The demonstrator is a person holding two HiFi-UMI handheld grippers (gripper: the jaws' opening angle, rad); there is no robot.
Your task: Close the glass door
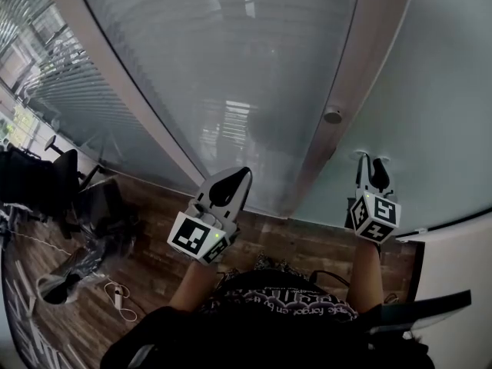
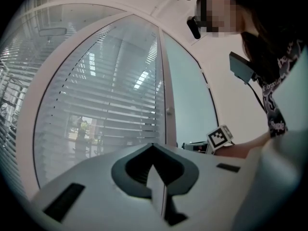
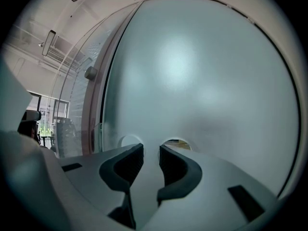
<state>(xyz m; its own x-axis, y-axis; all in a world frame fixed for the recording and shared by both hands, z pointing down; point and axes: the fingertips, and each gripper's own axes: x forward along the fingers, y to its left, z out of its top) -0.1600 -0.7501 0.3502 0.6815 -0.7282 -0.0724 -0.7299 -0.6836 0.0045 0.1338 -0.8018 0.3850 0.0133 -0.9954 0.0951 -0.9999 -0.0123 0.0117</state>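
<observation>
Slippage looked likely at the frame's right, where the right gripper [image 1: 373,167], jaws slightly spread and empty, nosed the smooth frosted glass door [image 1: 438,91], while the left gripper [image 1: 234,179], jaws pressed together, offered no grip.

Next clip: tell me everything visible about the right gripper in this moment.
The right gripper has a pale grey body, two dark grey jaw pads and, at its rear, a cube with black-and-white square markers. The person's forearm carries it from behind. It points at the frosted glass pane, to the right of the pale door frame. Its jaws stand apart with nothing between them. The tips sit close to the glass, but contact cannot be confirmed.
</observation>
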